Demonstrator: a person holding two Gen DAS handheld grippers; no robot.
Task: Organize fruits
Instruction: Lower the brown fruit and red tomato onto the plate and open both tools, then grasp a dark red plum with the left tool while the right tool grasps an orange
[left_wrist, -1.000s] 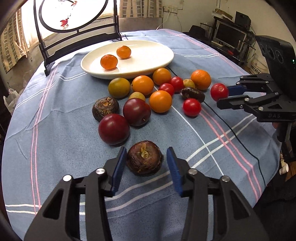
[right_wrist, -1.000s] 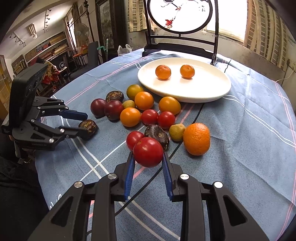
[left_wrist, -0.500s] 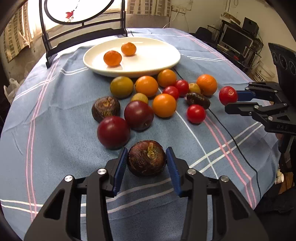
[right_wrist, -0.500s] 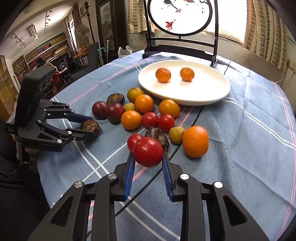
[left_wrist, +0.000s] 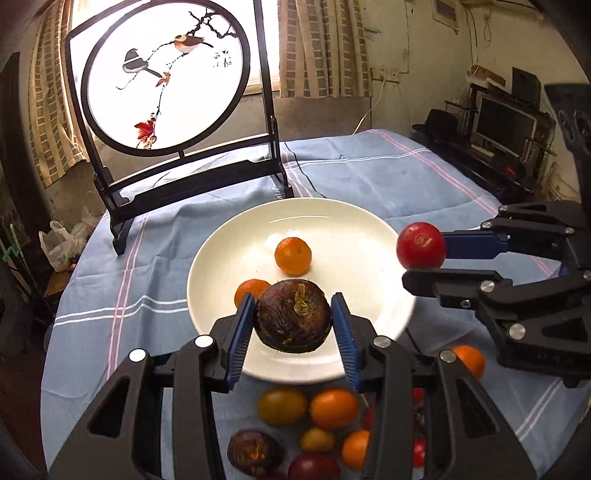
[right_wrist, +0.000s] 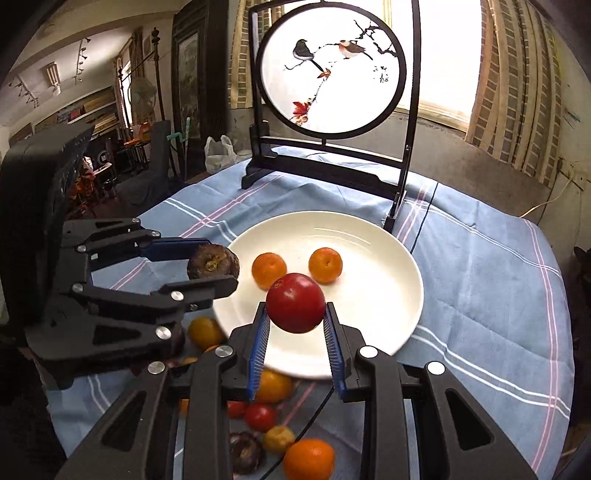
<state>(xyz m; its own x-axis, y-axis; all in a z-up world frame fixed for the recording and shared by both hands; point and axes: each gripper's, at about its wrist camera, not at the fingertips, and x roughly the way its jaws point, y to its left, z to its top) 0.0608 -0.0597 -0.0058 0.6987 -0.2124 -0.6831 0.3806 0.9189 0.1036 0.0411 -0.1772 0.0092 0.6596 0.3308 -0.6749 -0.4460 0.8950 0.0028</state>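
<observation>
My left gripper (left_wrist: 293, 321) is shut on a dark wrinkled passion fruit (left_wrist: 293, 317) and holds it in the air over the near rim of the white plate (left_wrist: 221, 258). My right gripper (right_wrist: 295, 325) is shut on a red tomato (right_wrist: 295, 302), raised over the plate's (right_wrist: 388, 266) near side. It also shows at the right of the left wrist view, gripper (left_wrist: 424, 258) and tomato (left_wrist: 421, 244). The left gripper (right_wrist: 218, 271) with its passion fruit (right_wrist: 212, 263) shows left in the right wrist view. Two small oranges (left_wrist: 293, 255) (right_wrist: 325, 264) lie on the plate.
Several loose fruits lie on the blue cloth below the grippers: oranges (left_wrist: 333, 408), a yellow-green fruit (left_wrist: 282, 405), another passion fruit (left_wrist: 255, 452), small tomatoes (right_wrist: 260, 416). A black-framed round bird screen (left_wrist: 166, 81) stands behind the plate. A black cable (right_wrist: 317, 410) runs across the cloth.
Both grippers have lifted their fruits off the table and moved forward to above the plate. The loose fruits now lie beneath and behind the fingers.
</observation>
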